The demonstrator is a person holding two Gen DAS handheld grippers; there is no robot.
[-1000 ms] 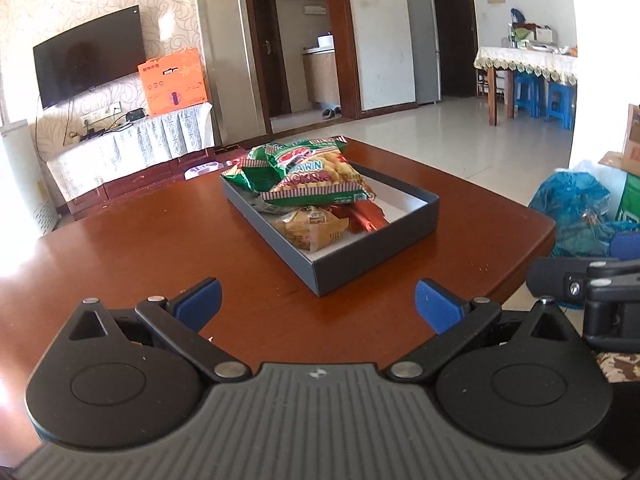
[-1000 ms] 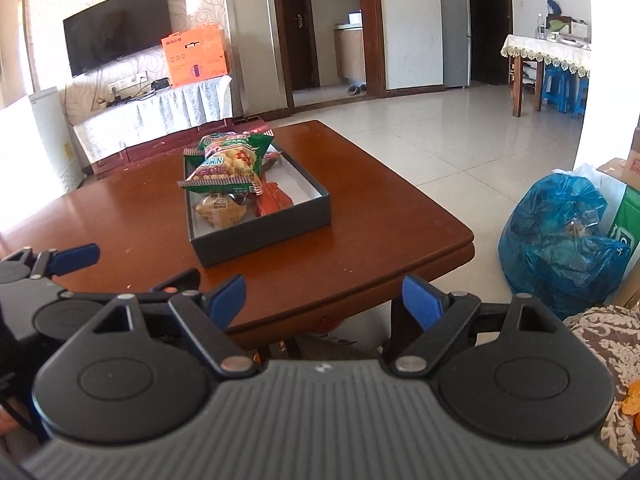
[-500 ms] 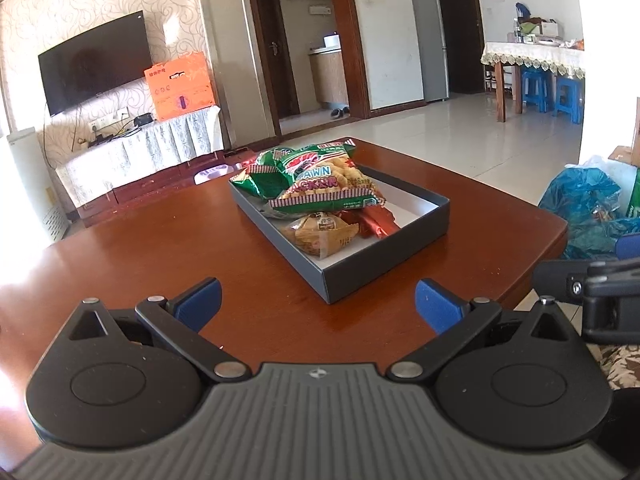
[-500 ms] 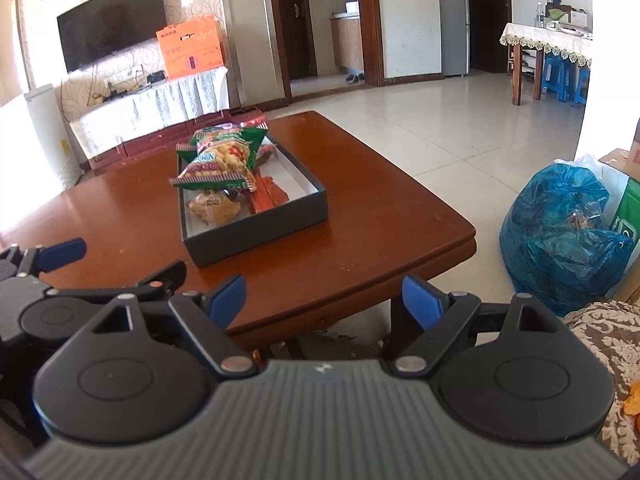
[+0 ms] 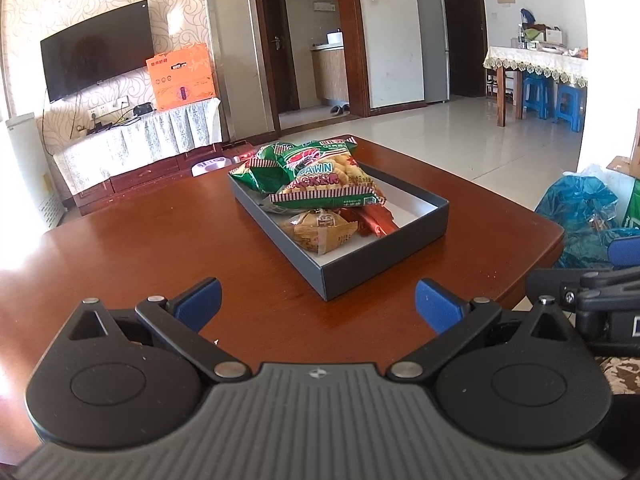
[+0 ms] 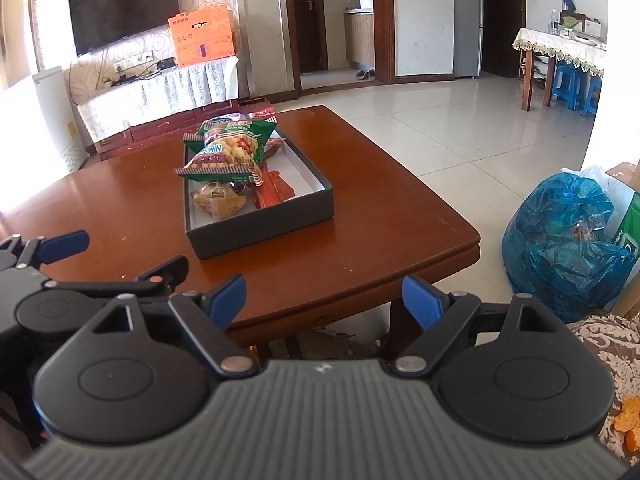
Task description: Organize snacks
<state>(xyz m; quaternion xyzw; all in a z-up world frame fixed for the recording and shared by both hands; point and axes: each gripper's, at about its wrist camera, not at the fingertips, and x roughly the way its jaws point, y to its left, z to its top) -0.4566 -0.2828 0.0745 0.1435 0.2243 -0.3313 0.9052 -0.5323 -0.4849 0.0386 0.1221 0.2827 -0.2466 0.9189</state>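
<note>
A dark grey shallow box (image 5: 384,256) (image 6: 264,232) sits on the brown wooden table (image 5: 160,248) (image 6: 380,220). Inside it lie green prawn cracker bags (image 5: 320,176) (image 6: 228,148), a small tan wrapped cake (image 5: 320,228) (image 6: 218,202) and red packets (image 5: 374,220) (image 6: 272,192). My left gripper (image 5: 318,300) is open and empty, hovering over the table's near edge short of the box. The right gripper (image 6: 324,296) is open and empty too, held off the table's front edge to the right of the left one (image 6: 60,248).
A blue plastic bag (image 6: 560,240) (image 5: 584,216) stands on the floor right of the table. Behind are a TV (image 5: 96,48), an orange carton (image 5: 182,76) on a draped cabinet, a doorway, and a dining table with blue stools (image 5: 540,68).
Both grippers have shifted slightly; the box sits a little further right in the left wrist view and a little nearer in the right wrist view. Both stay open and empty.
</note>
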